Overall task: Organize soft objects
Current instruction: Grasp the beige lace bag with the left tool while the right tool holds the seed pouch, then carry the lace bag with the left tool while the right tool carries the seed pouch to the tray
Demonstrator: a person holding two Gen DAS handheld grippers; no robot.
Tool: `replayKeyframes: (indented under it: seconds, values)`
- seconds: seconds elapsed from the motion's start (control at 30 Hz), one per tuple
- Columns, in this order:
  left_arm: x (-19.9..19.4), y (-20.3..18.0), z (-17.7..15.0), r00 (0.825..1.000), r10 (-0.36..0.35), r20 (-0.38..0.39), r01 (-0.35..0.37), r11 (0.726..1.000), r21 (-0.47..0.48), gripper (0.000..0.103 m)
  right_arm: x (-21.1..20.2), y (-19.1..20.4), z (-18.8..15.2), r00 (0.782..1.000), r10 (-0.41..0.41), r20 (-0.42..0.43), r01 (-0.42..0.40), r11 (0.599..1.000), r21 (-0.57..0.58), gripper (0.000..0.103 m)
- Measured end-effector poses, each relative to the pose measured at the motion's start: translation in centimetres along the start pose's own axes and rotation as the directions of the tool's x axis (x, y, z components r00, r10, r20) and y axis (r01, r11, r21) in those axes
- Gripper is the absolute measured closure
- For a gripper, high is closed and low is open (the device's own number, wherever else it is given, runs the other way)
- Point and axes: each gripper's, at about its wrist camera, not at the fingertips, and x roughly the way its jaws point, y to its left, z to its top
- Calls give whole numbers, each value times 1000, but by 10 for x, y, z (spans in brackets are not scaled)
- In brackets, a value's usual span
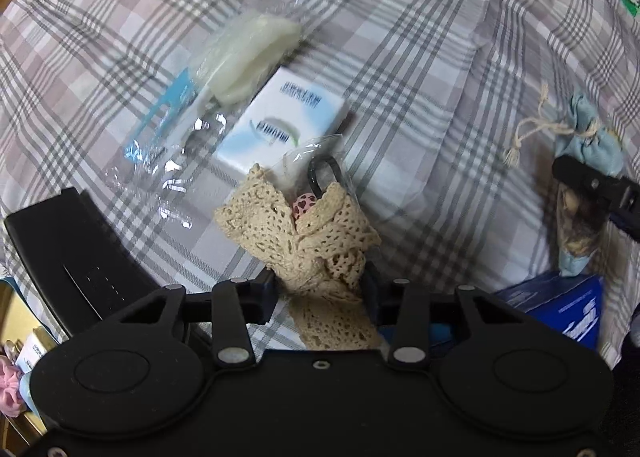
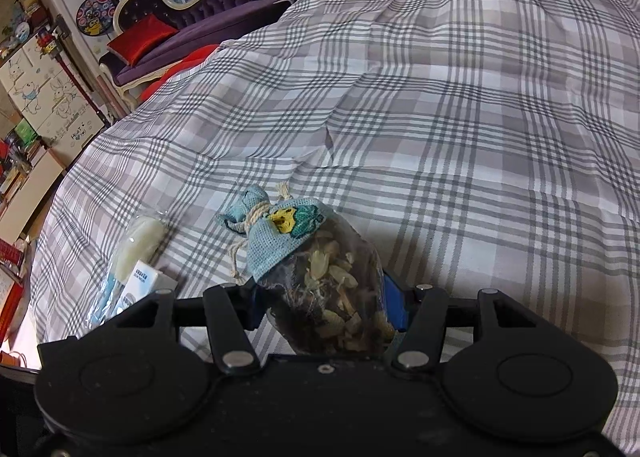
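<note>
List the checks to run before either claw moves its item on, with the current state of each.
1. Left claw shut on lace piece: ok.
2. Right claw shut on sachet: ok.
3. Sachet cord tied: ok.
4. Lace free of tissue pack: cannot tell; they overlap in view.
5. Drop spot for either item in view: not ok; none is evident.
6. Claws apart from each other: ok.

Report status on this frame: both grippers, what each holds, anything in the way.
Left gripper shut on beige lace piece. Right gripper shut on blue drawstring sachet. Tissue pack and bagged white item lie ahead on plaid sheet; nothing blocking.
</note>
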Motion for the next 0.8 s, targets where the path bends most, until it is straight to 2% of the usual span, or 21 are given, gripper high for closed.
replayKeyframes:
  seconds: [0.2, 0.5, 0.67, 0.8]
  values:
    - [-21, -28, 6, 999, -30, 37, 29, 999, 24, 61, -15, -17, 6, 999, -44, 24, 44, 999, 22, 47]
    - [-54, -110, -5, 988, -130, 80, 118, 983, 142, 61, -59, -81, 5, 993, -118, 7, 118, 991, 62, 47]
    - [-66, -152, -25, 974, -218, 55, 203, 958, 203, 61, -86, -108, 13, 986, -163, -40, 164, 986, 17, 47]
    - [-70, -177, -49, 967, -254, 10, 243, 938, 248, 61, -101, -121, 15, 974, -201, -108, 197, 979, -41, 47]
